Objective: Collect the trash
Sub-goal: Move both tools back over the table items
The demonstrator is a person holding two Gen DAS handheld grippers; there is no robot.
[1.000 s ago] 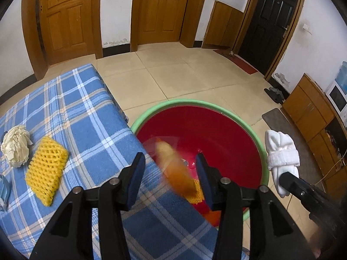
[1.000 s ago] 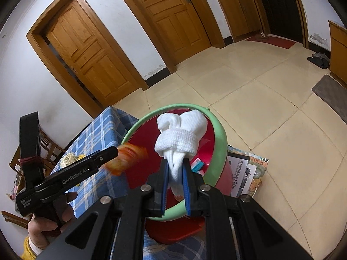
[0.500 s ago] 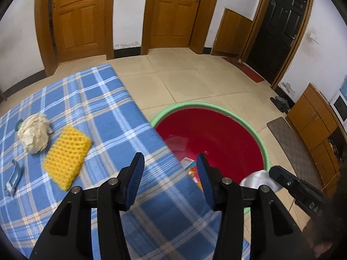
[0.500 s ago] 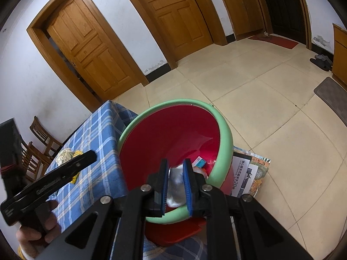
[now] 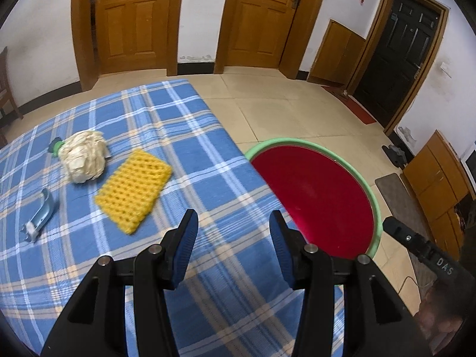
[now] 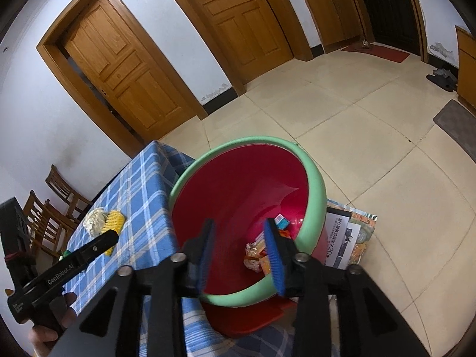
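Observation:
My left gripper [image 5: 233, 223] is open and empty, hanging over the blue plaid tablecloth [image 5: 166, 125]. Ahead of it to the left lie a yellow foam net [image 5: 134, 190], a cream crumpled wad [image 5: 84, 160] with a small green piece [image 5: 55, 147] beside it, and a blue-grey wrapper [image 5: 40, 214]. My right gripper [image 6: 239, 232] is open and empty above the red basin with a green rim [image 6: 315, 184]. Wrappers [image 6: 255, 253] and a small box [image 6: 281, 221] lie in the basin's bottom. The basin's rim [image 5: 374, 205] also shows right of the table.
Magazines [image 6: 348, 238] lie on the tiled floor under the basin's right side. Wooden chairs [image 6: 59, 196] stand behind the table. Wooden doors line the far wall. A cabinet [image 5: 437, 178] and a floor mat [image 5: 392, 187] are at the right.
My right gripper opened and let the white cloth drop into the basin. My left gripper, empty after releasing the orange wrapper, swung from the basin back over the table.

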